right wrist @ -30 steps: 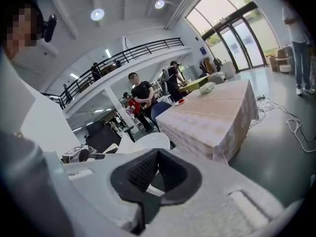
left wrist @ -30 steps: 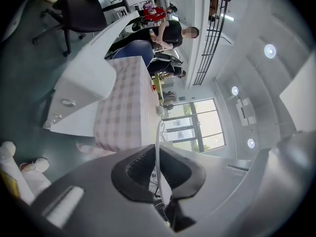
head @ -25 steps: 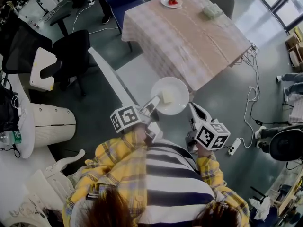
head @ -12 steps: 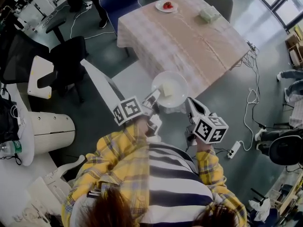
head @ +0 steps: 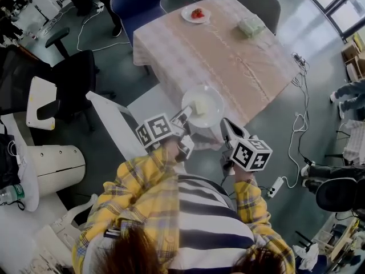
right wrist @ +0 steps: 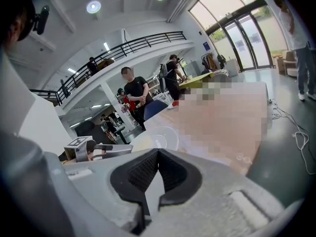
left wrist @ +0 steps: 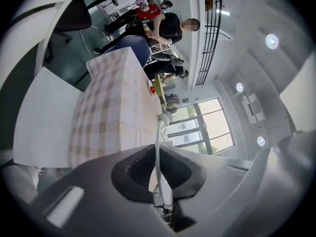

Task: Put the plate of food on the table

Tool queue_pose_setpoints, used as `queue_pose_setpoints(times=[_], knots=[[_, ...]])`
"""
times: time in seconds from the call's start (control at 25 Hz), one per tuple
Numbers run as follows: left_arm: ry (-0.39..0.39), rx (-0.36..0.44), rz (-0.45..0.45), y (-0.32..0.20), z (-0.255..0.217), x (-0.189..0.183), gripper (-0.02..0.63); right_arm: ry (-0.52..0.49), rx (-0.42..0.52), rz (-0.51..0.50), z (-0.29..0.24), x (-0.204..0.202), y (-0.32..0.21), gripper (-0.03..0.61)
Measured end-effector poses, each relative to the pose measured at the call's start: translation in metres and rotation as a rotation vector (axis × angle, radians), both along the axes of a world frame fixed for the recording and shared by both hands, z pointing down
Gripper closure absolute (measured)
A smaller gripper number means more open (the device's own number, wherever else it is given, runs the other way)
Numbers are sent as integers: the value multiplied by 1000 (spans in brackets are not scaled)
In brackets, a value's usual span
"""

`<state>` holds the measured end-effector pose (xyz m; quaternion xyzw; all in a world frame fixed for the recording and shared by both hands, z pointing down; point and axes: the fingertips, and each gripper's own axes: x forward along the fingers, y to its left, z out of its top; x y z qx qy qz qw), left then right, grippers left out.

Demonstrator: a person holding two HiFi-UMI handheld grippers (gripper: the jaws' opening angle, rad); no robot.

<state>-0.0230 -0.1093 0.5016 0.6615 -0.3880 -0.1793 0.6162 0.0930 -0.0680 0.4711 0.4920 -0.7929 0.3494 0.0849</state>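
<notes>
The left tool [head: 185, 117] is pinching the near rim of the round white plate [head: 213, 97], at the plate's 7 o'clock in the head view. In the left gripper view the plate [left wrist: 158, 135] runs edge-on as a thin white line between the ribbed black pads [left wrist: 140, 168]. A pale block of food [head: 200, 107] lies on it. The plate is held in the air at the near edge of the square surface with the pink checked cloth [head: 228, 56] — whether over the cloth or just short of it is hard to tell.

The right tool [head: 226, 128] is pressed together on nothing, at the plate's 5 o'clock, apart from it.

On the surface's far side sit a small white dish of red food [head: 195, 13], at 12 o'clock from the held plate, and a pale green pack [head: 251, 25], at 1 o'clock.
</notes>
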Motion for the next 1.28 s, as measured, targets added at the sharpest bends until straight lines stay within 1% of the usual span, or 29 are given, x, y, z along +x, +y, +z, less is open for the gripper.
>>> queue_pose_setpoints(times=[0.28, 0.44, 0.6, 0.8, 1.08, 1.28], knots=[[33, -18, -15, -53, 10, -3, 609, 26, -7, -13, 5, -5, -56, 581], [36, -23, -25, -80, 12, -6, 609, 36, -5, -5, 5, -4, -86, 581], [39, -33, -44, -99, 18, -4, 609, 40, -17, -34, 9, -5, -106, 581], [50, -35, -63, -127, 22, 8, 609, 28, -26, -69, 13, 1, -135, 581], [52, -49, -121, -168, 28, 26, 608, 21, -29, -124, 12, 20, -177, 581], [46, -57, -121, -194, 32, 47, 609, 14, -39, -135, 17, 36, -201, 581]])
